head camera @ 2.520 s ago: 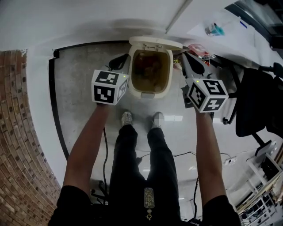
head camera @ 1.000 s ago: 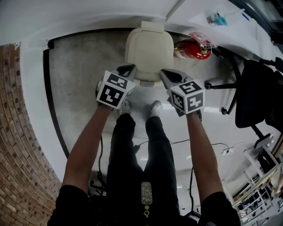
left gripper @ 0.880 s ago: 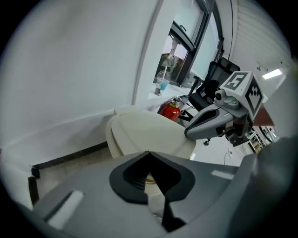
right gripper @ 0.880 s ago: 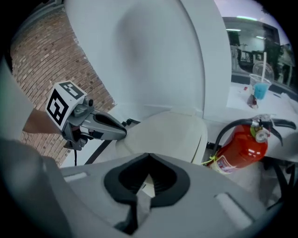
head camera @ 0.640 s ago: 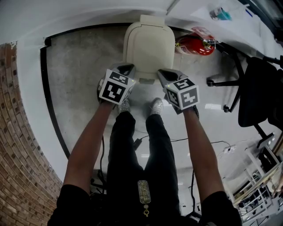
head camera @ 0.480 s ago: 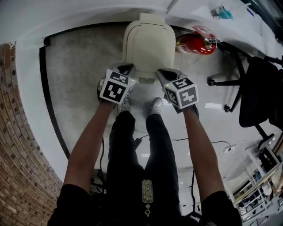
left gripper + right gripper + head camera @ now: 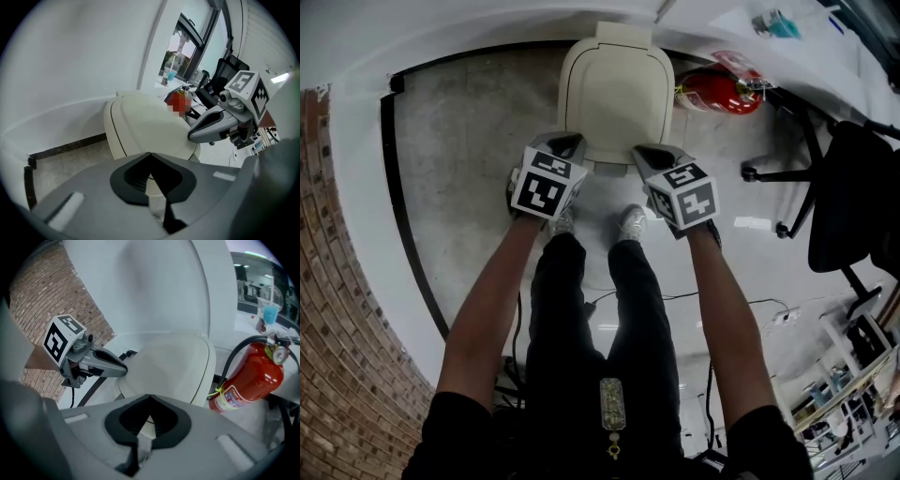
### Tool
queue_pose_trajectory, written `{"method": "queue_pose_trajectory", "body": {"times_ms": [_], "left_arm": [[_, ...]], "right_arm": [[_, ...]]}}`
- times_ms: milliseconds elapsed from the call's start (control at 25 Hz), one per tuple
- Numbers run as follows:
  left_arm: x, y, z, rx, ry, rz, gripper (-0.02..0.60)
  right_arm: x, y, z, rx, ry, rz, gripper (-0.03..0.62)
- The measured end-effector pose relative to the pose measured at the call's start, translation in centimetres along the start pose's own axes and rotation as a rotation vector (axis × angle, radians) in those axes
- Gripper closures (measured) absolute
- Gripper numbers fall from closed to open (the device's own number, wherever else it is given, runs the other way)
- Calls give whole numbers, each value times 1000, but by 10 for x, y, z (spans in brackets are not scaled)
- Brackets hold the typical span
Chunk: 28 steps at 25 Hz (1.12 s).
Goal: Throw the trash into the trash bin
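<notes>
The cream trash bin (image 7: 616, 89) stands on the floor in front of the person's feet, its lid down, so nothing inside it shows. My left gripper (image 7: 569, 145) hovers at the lid's front left corner, jaws shut and empty. At the front right corner my right gripper (image 7: 649, 155) is likewise shut with nothing in it. In the left gripper view the bin (image 7: 145, 126) fills the middle beyond my own jaws (image 7: 150, 157), with the right gripper (image 7: 193, 136) over its right side. The right gripper view shows the bin lid (image 7: 173, 364) and the left gripper (image 7: 123, 371) above its left side.
A red fire extinguisher (image 7: 719, 91) lies right of the bin against the wall, also clear in the right gripper view (image 7: 251, 378). A black office chair (image 7: 848, 202) stands at the right. A brick wall (image 7: 337, 309) runs along the left. Cables (image 7: 675, 330) lie on the floor behind the feet.
The bin's lid, open earlier with trash visible inside, is now down. Both grippers came in from the bin's sides to the lid's front edge and sank lower.
</notes>
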<state>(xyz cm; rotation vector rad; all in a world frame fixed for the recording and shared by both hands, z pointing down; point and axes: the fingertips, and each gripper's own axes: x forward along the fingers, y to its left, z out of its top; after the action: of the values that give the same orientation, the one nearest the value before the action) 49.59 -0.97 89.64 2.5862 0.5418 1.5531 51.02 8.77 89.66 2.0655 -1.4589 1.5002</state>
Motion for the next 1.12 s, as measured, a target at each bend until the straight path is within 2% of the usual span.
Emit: {"method": "queue_pose_trajectory", "body": {"times_ms": [160,440,640,840,1120], "left_arm": [[-6,-6,7,-3,-10,7,575],[-53,-33,47,-7,-110,8,575],[-118,-63,89,-25,-236,41,575],[-199,-108,120,-50,-333,78,575],[-293,-174,143,-15,-412,37,575]], "right_arm": [[-6,1,2,3,-12,-13,592],[-64,20,35,2,-122,2,591],[-130,45,70,-51,-240,31,592],[-206,76,89,-83,-299,52,592],[-310,121,120,-143,-411,45,592]]}}
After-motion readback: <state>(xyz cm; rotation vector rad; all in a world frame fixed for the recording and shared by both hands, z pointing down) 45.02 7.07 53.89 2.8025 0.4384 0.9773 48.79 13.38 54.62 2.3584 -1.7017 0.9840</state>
